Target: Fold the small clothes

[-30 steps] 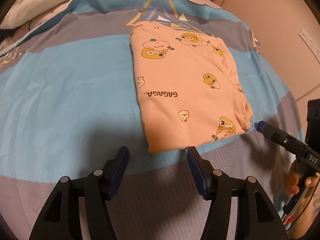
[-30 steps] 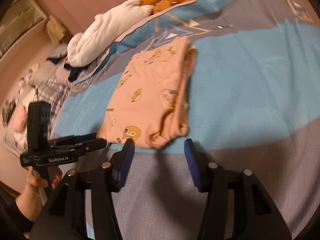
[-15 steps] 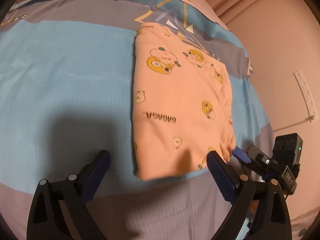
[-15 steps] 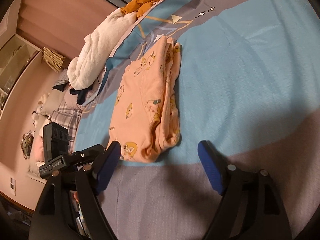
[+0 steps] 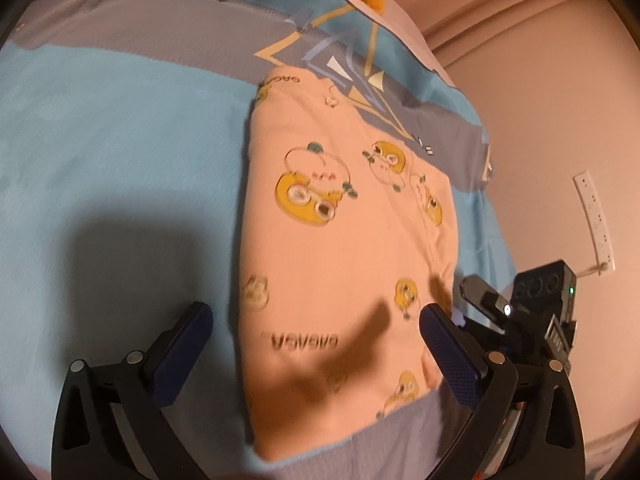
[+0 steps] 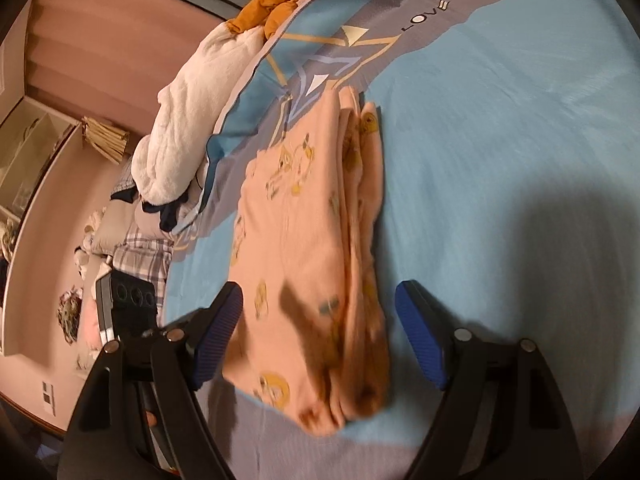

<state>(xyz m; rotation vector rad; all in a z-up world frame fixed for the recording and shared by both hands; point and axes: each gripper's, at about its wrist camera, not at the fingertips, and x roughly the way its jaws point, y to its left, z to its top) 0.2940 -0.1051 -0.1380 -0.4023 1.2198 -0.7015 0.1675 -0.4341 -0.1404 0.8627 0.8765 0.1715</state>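
Note:
A folded pink garment [image 5: 344, 248] with yellow cartoon prints lies flat on the blue and grey bedspread [image 5: 112, 152]. My left gripper [image 5: 316, 332] is open wide above the garment's near end, one finger on each side of it. My right gripper [image 6: 320, 320] is open wide too, over the garment's [image 6: 308, 248] near right edge, where stacked fold layers show. Neither gripper holds anything. The right gripper also shows in the left wrist view [image 5: 520, 312], beside the garment's right edge.
A white blanket [image 6: 192, 112] and an orange cloth [image 6: 272, 4] lie at the bed's far end. A plaid item [image 6: 140, 256] and other clutter sit to the left of the bed. A wall with a socket strip [image 5: 592, 220] is on the right.
Both grippers have opened wider and moved forward and down, from short of the garment's near edge to over its near end. The garment has not moved.

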